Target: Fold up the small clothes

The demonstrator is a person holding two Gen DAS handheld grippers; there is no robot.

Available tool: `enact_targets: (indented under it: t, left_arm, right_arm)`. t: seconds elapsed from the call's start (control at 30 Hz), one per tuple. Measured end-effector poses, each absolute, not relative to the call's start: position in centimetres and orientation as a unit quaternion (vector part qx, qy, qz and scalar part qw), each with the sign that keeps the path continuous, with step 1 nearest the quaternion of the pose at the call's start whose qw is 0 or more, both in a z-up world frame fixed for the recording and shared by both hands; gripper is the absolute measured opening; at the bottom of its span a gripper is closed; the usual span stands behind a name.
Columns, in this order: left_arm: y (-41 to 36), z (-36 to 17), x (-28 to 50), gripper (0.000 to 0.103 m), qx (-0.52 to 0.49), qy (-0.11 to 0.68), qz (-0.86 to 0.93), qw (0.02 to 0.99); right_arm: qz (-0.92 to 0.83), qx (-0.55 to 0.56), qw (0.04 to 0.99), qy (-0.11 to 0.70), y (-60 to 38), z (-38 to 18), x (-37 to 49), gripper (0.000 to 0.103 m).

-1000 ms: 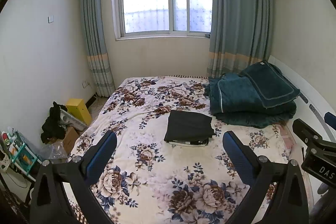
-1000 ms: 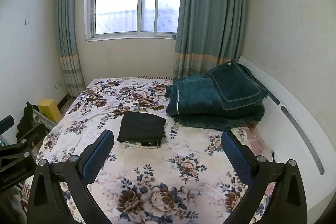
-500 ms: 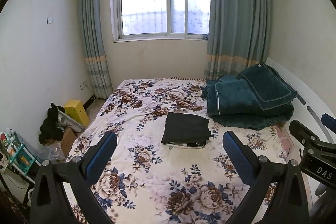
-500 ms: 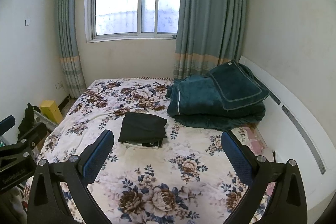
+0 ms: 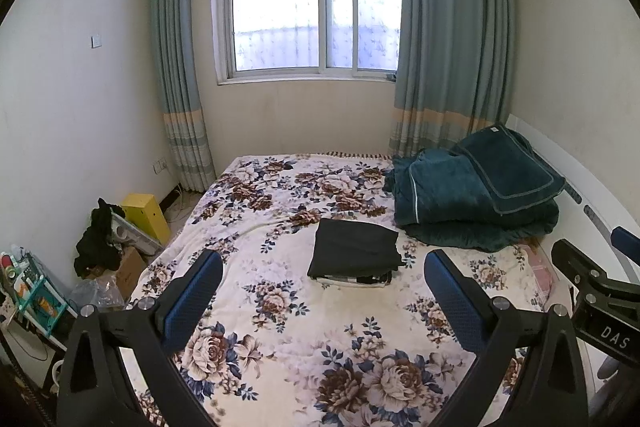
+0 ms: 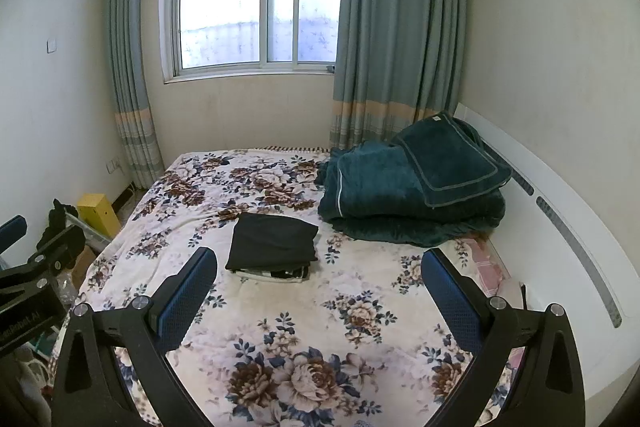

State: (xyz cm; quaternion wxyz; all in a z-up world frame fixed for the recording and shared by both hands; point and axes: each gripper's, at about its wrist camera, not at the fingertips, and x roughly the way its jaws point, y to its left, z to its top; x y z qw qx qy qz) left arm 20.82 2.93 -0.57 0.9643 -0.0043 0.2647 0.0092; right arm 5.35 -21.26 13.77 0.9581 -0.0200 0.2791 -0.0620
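A folded black garment [image 5: 354, 253] lies in a neat stack on the floral bedspread [image 5: 280, 327], with a lighter folded piece peeking out under it. The same black garment [image 6: 272, 245] shows in the right wrist view on the floral bedspread [image 6: 320, 339]. My left gripper [image 5: 323, 283] hovers open above the near part of the bed, well short of the stack, nothing between its blue pads. My right gripper [image 6: 319, 281] is likewise open and empty, held back from the stack. The right gripper's body [image 5: 600, 303] shows at the left view's right edge.
A folded dark teal blanket [image 5: 472, 195] is piled at the bed's far right by the white headboard [image 6: 560, 219]. Left of the bed on the floor stand a yellow box [image 5: 146, 209], a dark clothes heap [image 5: 98, 243] and a cluttered shelf [image 5: 28, 291]. Window and curtains lie beyond.
Both views have tilted up and drawn back slightly, so the bed and the black stack sit a little lower and farther. Both grippers stay open; the stack has not moved.
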Motion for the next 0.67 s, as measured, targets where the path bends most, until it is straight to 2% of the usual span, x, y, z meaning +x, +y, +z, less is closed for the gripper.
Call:
enact_targets:
  t: [0.67]
  left_arm:
    - [1.85, 0.42, 20.84, 0.103, -0.007, 0.254, 0.009, 0.967]
  right_arm:
    - [-0.063, -0.018, 0.959, 0.277, -21.37, 13.58, 4.96, 0.103]
